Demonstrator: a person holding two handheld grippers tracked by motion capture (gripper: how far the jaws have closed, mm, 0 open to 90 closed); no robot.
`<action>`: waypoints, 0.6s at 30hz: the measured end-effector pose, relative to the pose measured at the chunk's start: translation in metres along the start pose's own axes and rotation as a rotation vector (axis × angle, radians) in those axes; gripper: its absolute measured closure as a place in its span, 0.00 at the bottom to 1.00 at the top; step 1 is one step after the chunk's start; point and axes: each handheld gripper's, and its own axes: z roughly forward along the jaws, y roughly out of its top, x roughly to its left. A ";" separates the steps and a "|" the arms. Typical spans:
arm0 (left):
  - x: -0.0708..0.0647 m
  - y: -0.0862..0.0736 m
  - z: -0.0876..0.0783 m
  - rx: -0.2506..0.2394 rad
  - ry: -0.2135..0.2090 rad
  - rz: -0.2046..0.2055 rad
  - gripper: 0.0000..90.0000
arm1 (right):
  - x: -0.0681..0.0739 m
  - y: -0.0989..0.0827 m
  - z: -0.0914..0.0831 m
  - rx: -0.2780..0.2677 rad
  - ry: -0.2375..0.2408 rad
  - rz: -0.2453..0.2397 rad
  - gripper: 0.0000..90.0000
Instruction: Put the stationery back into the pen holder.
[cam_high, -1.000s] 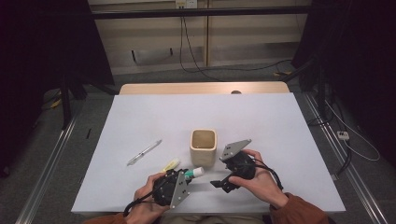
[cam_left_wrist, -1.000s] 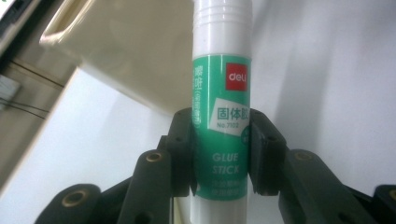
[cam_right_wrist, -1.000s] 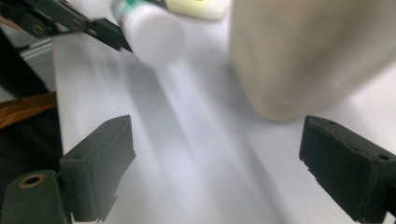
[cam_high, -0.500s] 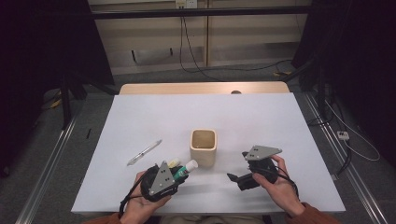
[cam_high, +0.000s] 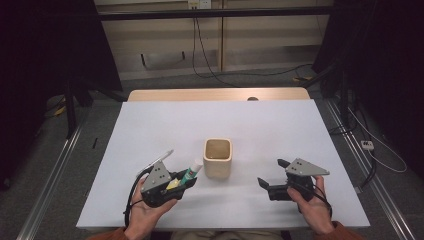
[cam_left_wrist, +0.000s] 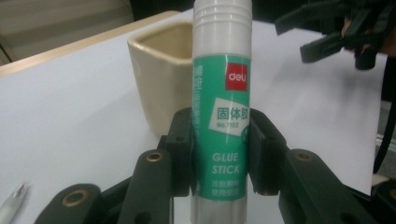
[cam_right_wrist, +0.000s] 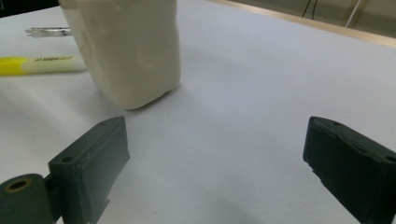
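Observation:
A green-and-white glue stick (cam_left_wrist: 222, 116) stands upright between my left gripper's (cam_left_wrist: 222, 154) black pads, which are shut on its lower half. In the high view that left gripper (cam_high: 185, 179) hovers left of the cream square cup (cam_high: 217, 157), with the glue stick (cam_high: 191, 172) pointing toward the cup. The cup (cam_left_wrist: 161, 70) sits just behind the stick and looks empty. My right gripper (cam_high: 271, 173) is held low to the right of the cup, open, nothing between its jaws (cam_right_wrist: 215, 158). The cup (cam_right_wrist: 126, 46) lies ahead of it to the left.
A yellow highlighter (cam_right_wrist: 37, 65) and a silver pen (cam_right_wrist: 46, 31) lie on the white table (cam_high: 260, 125) beyond the cup, under and behind the left gripper; the pen (cam_high: 157, 159) pokes out by it. The right gripper (cam_left_wrist: 336, 37) appears far off in the left gripper view.
The left gripper has risen and drifted left with the glue stick in it. The right gripper has swung away from the cup to the right.

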 end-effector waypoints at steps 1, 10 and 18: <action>0.000 0.002 0.000 -0.011 -0.003 -0.010 0.73 | -0.001 -0.001 -0.001 -0.009 -0.011 0.000 0.07; 0.006 0.025 -0.005 -0.085 0.032 -0.023 0.73 | -0.013 -0.012 -0.014 -0.040 -0.061 0.029 0.06; 0.018 0.040 0.002 -0.146 0.042 -0.075 0.73 | -0.015 -0.020 -0.015 -0.040 -0.062 0.043 0.05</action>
